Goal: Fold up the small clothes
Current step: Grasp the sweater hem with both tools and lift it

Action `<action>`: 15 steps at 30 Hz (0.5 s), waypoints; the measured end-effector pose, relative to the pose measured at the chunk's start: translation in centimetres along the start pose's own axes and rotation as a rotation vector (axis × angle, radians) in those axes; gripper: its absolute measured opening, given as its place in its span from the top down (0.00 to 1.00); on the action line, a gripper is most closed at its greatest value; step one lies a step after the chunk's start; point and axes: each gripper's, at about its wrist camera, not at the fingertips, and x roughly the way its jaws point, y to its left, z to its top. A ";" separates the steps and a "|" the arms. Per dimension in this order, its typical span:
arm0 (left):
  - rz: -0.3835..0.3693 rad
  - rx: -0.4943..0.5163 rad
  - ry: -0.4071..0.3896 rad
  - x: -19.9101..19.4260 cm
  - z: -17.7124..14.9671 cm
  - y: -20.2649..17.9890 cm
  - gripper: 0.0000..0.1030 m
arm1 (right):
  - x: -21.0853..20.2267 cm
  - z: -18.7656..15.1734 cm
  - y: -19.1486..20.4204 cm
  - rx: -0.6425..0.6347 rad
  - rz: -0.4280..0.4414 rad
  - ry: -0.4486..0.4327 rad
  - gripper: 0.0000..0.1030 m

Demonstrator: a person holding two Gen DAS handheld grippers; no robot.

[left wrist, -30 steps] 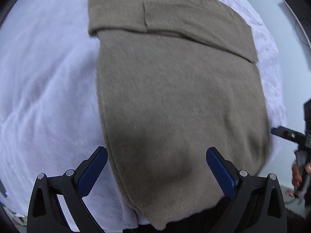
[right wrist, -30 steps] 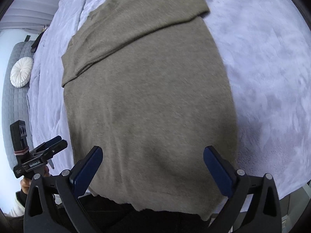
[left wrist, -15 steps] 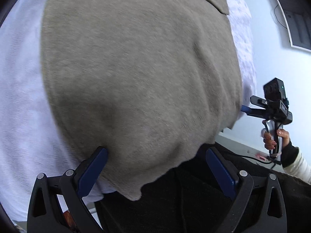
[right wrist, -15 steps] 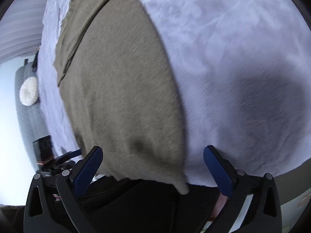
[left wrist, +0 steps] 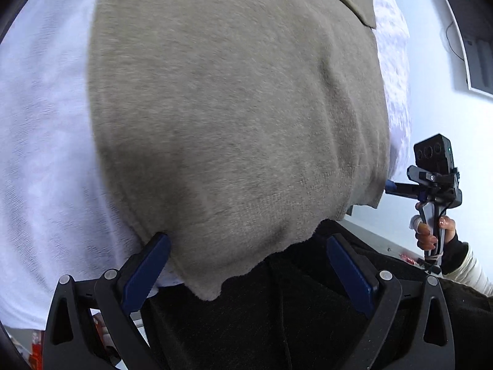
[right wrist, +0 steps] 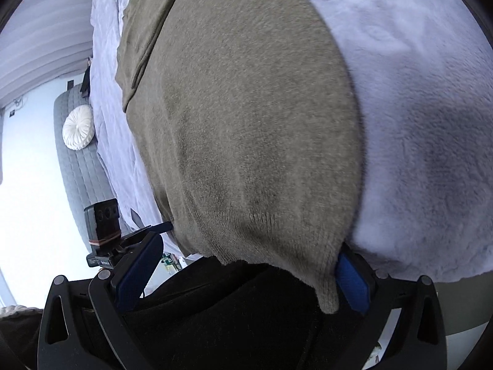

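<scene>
The sweater (left wrist: 234, 117) has its top cut off (both views); its hem hides the bed edge.

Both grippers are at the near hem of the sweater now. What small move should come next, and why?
Probably close both on the hem. The left gripper and right gripper are open, each with a bottom corner of the olive sweater between its fingers, hanging off the white blanket.

Spread right tongs (right wrist: 246, 273) flank the taupe sweater's (right wrist: 246, 117) hem on the bed (right wrist: 416, 92).
</scene>
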 end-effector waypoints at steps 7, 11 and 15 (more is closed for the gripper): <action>0.017 -0.044 0.011 1.1 0.6 2.0 0.01 | -0.2 0.1 -0.6 0.007 0.005 0.018 0.00; 0.029 -0.029 0.010 2.4 1.3 0.5 0.03 | 0.1 0.4 -0.9 0.034 0.036 0.020 0.00; 0.061 0.021 0.036 2.8 1.1 -0.7 0.10 | 0.7 0.4 -0.6 0.039 0.062 0.023 0.00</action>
